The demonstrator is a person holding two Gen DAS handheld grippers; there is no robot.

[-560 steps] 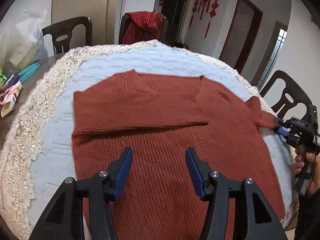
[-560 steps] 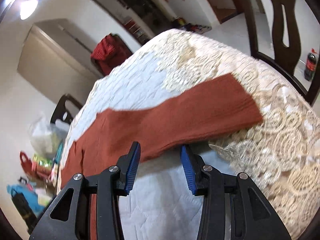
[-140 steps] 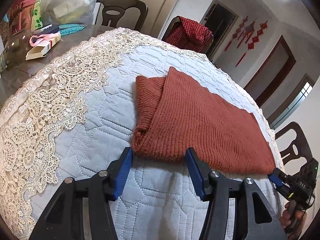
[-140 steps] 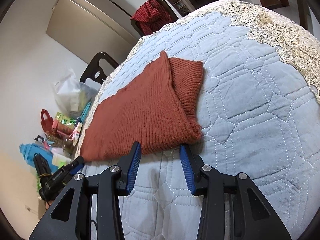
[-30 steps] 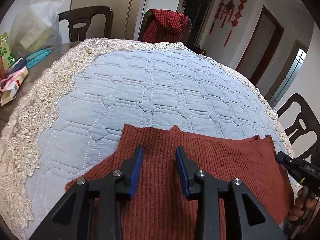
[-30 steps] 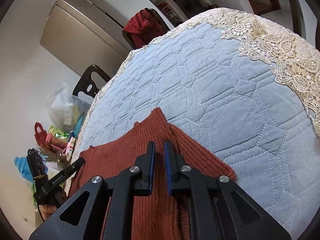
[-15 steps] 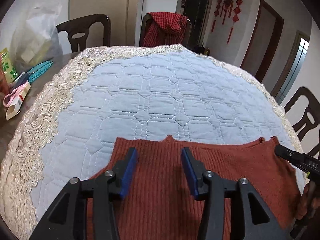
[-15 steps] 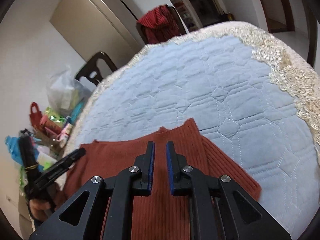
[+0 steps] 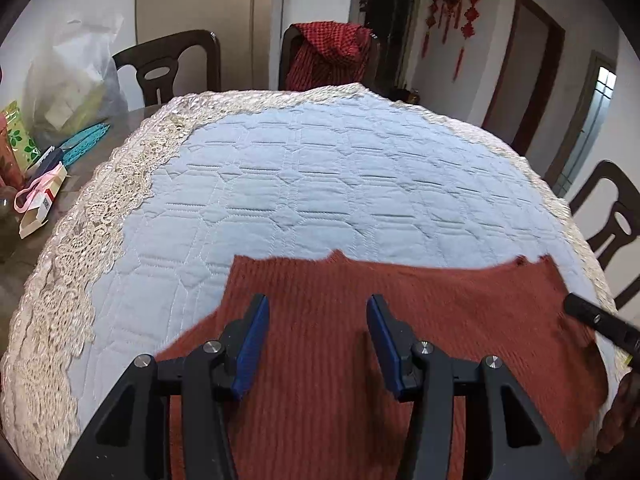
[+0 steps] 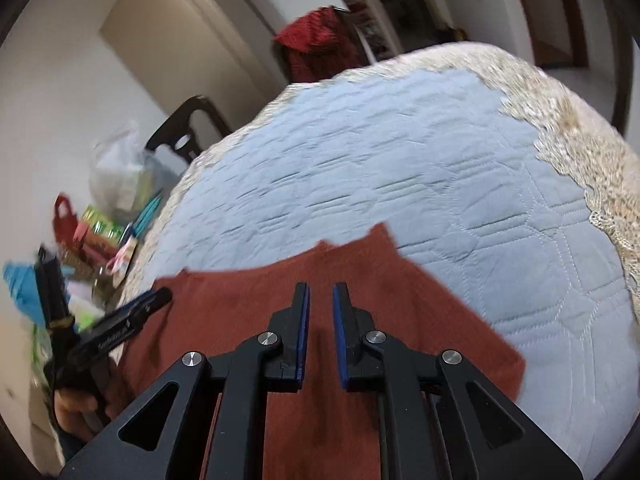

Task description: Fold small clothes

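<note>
Over the folded rust sweater [image 9: 420, 320] on the tabletop [image 9: 320, 184], we are spreading our left claw [image 9: 316, 340], empty, while keeping our right claw [image 10: 320, 332] nearly pressed together, pinching nothing.

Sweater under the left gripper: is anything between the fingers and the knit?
Nothing visible. The left gripper, jaws opening, sits directly over the rust sweater with only bare knit between its fingers; the clutter lies off the quilt.
</note>
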